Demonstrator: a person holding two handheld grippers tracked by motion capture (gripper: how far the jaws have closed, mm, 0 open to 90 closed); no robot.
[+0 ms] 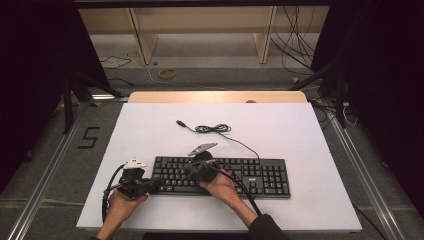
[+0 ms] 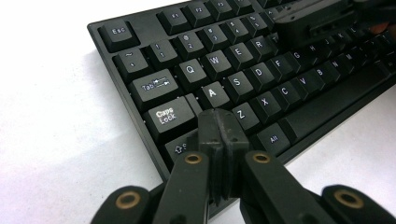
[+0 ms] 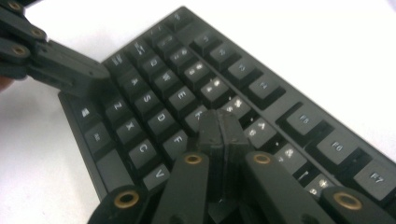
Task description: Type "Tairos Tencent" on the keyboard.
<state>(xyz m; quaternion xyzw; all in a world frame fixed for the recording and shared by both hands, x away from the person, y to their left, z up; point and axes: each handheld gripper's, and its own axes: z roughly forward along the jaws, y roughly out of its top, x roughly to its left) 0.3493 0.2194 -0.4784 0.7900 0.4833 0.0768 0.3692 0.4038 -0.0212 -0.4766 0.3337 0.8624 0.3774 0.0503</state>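
Left gripper (image 1: 156,184), jaws together, tips over the keyboard's (image 1: 260,177) left end near the A key (image 2: 212,92). Right gripper (image 1: 192,172), jaws together, tips above the upper-left letter keys. The keyboard lies on the white surface (image 1: 280,130); its cable (image 1: 215,129) lies coiled behind it.

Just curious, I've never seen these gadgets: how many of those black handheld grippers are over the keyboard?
2. The left black two-jaw gripper is at the black keyboard's left end; the right gripper is over its left-middle keys.
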